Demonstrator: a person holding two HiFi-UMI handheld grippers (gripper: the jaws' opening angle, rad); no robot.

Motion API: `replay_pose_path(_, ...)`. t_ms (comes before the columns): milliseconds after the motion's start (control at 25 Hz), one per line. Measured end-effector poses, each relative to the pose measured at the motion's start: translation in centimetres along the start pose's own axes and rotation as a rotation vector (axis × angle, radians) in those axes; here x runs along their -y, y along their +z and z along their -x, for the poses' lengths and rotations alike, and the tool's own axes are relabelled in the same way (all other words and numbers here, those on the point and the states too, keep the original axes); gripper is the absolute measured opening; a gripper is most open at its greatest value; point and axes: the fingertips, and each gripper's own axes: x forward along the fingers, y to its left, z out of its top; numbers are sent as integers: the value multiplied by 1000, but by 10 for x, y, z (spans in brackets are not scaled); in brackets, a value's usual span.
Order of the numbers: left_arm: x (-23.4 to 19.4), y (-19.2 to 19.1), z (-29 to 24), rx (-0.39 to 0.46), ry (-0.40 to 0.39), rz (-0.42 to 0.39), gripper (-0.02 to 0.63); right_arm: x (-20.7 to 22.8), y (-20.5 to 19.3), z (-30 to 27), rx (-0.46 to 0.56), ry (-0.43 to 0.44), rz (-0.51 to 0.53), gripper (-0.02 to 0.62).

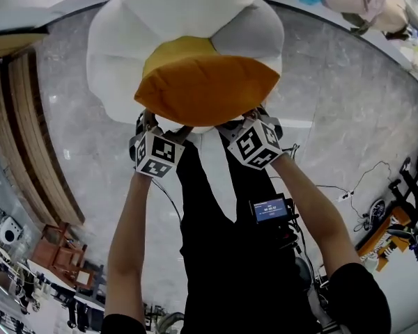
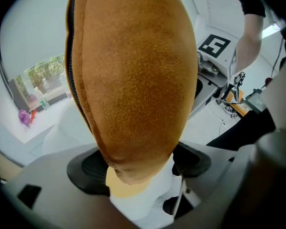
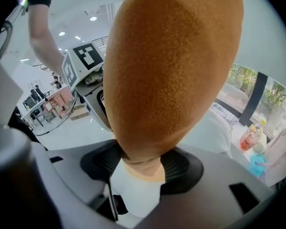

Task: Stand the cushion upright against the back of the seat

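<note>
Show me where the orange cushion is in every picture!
Head view: the cushion is at the top middle.
Left gripper view: the cushion fills the middle, standing tall.
Right gripper view: the cushion fills the middle, a bit to the right.
Shared landmark: the white seat shows behind the cushion, low on the left and low on the right.
</note>
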Motion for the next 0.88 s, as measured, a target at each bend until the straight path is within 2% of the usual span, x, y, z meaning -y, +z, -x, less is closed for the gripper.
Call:
replay_pose_path(400, -34, -24, -72, -75, -10, -67, 419, 40, -43, -62, -14, -10, -1, 267)
replay_pose_path(600, -45, -39, -117, -74, -13, -53, 416, 61, -71, -92, -33, -20, 32, 267)
replay_pose_path(880, -64, -57, -166, -128, 20, -61, 410, 88, -100, -134, -48, -32, 51, 264)
